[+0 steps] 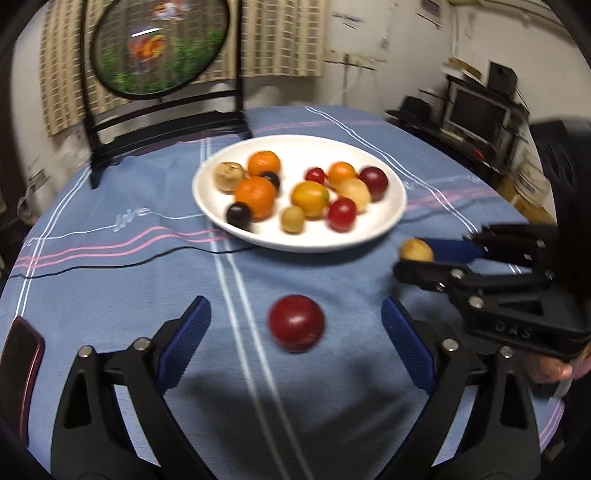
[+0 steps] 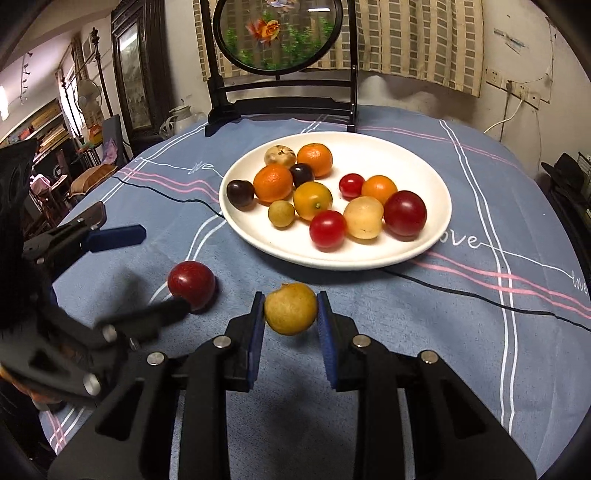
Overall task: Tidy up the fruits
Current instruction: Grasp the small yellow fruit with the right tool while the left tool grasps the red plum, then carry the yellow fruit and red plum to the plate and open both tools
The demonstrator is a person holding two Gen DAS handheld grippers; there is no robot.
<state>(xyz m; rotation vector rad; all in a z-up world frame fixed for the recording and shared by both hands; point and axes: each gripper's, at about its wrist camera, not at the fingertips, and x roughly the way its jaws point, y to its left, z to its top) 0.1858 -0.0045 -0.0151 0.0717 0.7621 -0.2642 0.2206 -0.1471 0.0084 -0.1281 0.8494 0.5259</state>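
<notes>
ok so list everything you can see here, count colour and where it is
plate: 1, white, centre of the table, holding twelve small fruits
fruits on plate: 3 orange, 1 yellow-orange, 2 bright red, 1 dark red, 2 near-black, 3 tan or pale yellow
dark red fruit: 1, loose on the cloth, between the left tongs' fingers, untouched
yellow fruit: 1, pinched in the right tongs, short of the plate
tablecloth: 1, blue with pink and white stripes
cable: 1, black, runs under the plate
round screen on stand: 1, black frame, far edge
phone: 1, red-edged, left edge
left tongs: open
right tongs: shut on the yellow fruit
</notes>
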